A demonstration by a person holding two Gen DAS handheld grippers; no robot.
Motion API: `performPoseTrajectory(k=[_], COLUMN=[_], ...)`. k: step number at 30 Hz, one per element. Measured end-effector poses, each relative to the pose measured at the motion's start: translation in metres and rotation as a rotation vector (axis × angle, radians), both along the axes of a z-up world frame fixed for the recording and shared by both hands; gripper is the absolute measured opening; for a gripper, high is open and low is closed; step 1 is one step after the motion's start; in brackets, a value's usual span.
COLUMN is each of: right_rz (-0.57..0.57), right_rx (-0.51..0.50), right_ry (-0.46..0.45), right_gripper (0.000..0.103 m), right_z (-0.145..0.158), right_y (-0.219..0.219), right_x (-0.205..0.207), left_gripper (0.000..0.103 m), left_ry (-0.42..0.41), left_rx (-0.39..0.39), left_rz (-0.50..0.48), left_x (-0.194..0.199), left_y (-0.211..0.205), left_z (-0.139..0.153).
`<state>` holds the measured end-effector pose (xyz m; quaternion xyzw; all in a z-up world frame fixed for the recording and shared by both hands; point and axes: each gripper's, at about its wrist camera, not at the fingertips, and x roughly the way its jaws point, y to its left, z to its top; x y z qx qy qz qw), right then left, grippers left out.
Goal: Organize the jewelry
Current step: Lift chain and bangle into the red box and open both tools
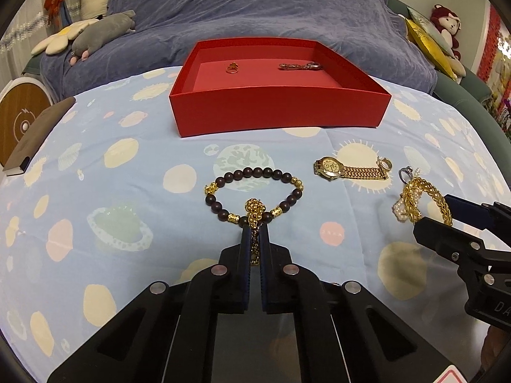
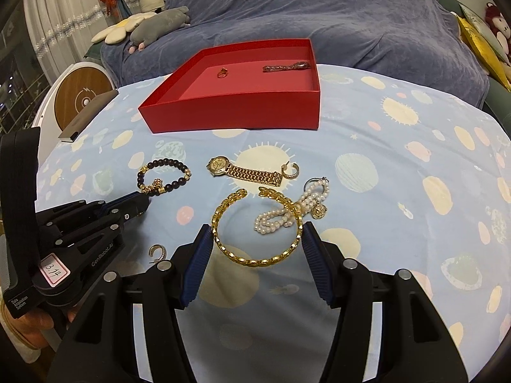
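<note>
A: Where does the dark wooden bead bracelet with gold charms [image 1: 254, 196] lie relative to the left gripper [image 1: 254, 239]?

B: Straight ahead of it, flat on the blue planet-print cloth of the bench [image 1: 127, 191]. The bracelet's loop opens away from the gripper, toward the open red cardboard box [image 1: 278, 111], and its gold tassel end runs back along the gripper's own axis, right between the fingers [image 1: 246, 245].

A: So the fingers have it?

B: They stand nearly together, clamped on that gold tassel. The beads themselves rest on the cloth beyond the tips.

A: And the right gripper [image 2: 255, 239]?

B: Spread wide. The open gold chain-link bangle [image 2: 255, 226] lies between its blue ribbed pads [image 2: 198, 261], with the gap of the bangle facing away toward the box. The bangle appears to touch neither pad firmly. A white pearl strand with a gold pendant [image 2: 293, 207] lies across the bangle's far right edge.

A: What does the next move turn on?

B: Probably the box sitting dead ahead of the left gripper, well apart from the bracelet, so a lift and a forward carry would do. A gold ring [image 1: 232, 67] and a silver chain bracelet [image 1: 298, 66] already lie inside near the back wall.

A: Anything between?

B: Only cloth; the gold wristwatch [image 1: 348, 168] lies off to the right.
</note>
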<state>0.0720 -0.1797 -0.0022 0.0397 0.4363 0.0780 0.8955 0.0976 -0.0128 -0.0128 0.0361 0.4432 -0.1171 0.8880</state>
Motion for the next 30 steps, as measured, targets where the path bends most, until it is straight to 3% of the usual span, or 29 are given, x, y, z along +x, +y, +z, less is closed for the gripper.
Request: performPoseTrajectory(k=[18,25,30], right_rz=[0.029,0.019,0.030], right_rx=[0.018,0.029,0.004], right_ry=[-0.067,-0.095,-0.127], right_gripper=[0.056,0.055,0.056], right_z=[0.029,0.046,0.068], right_y=[0.012,0.013,0.012], right_x=[0.004,0.018,0.047], left_gripper=[0.002,0.002,0.003], left_ry=[-0.075,-0.138,-0.168], left_rx=[-0.197,-0.194,-0.210], left_rz=[0.048,0.029,0.011], left_x=[-0.001,0.015,0.049], left_y=[0.043,0.040,0.032], left_z=[0.074,0.117,0.147])
